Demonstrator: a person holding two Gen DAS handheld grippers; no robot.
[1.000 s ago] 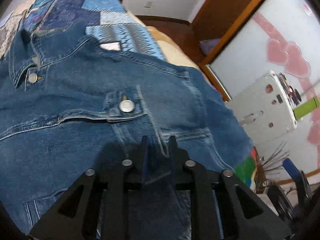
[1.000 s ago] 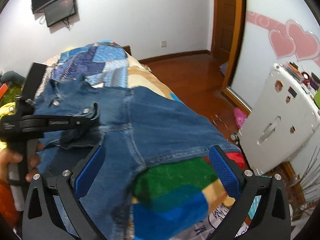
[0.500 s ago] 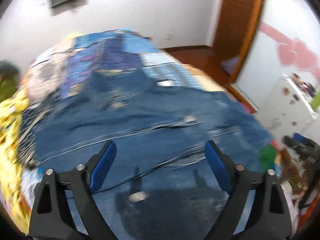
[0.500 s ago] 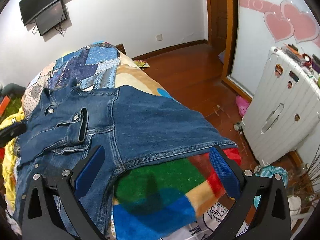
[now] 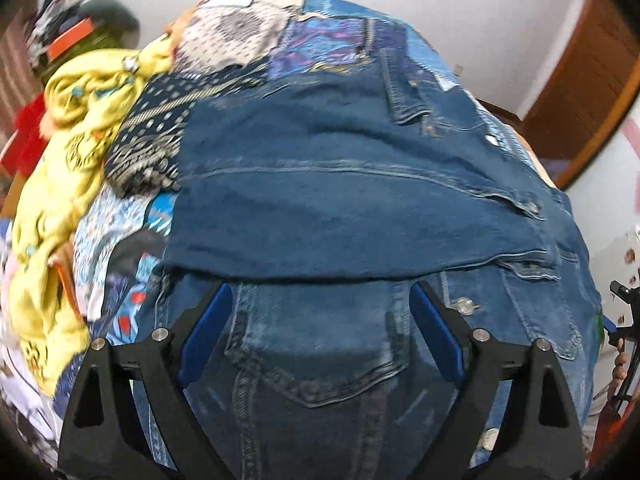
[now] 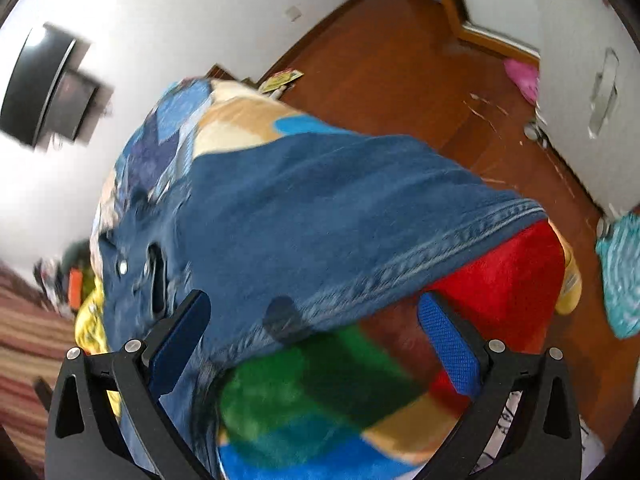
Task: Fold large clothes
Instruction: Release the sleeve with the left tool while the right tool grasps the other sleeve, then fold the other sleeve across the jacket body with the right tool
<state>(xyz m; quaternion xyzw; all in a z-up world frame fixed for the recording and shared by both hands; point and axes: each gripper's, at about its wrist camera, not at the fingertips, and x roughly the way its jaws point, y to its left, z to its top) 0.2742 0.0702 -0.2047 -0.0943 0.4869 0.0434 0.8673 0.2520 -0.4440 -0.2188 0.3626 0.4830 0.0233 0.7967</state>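
Denim jacket [image 5: 360,208] lies spread on the bed, on top of a patchwork quilt [image 5: 312,40]. One panel is folded over across the middle, its edge lying over the chest pocket [image 5: 316,360] and a metal button [image 5: 464,305].

Left hand-held gripper [image 5: 320,332] hovers low over the pocket area, released, jaws spread wide, blue pads [image 5: 204,328] either side of the pocket, nothing between them.

Right hand-held gripper [image 6: 316,340] also released, jaws wide apart, above the jacket's stitched hem [image 6: 440,248] where it hangs over the bed's edge. Nothing grasped. View is motion-blurred.

Under the hem, a fleece blanket [image 6: 320,392] with red, green, blue and tan blocks.

Yellow cloth [image 5: 68,168] bunched at the left side of the bed, just beside the jacket. Wood floor [image 6: 400,64] past the bed, a pink item [image 6: 520,76] near the white door, teal fabric [image 6: 620,272] at the right edge. Dark screen [image 6: 44,88] mounted on the white wall.
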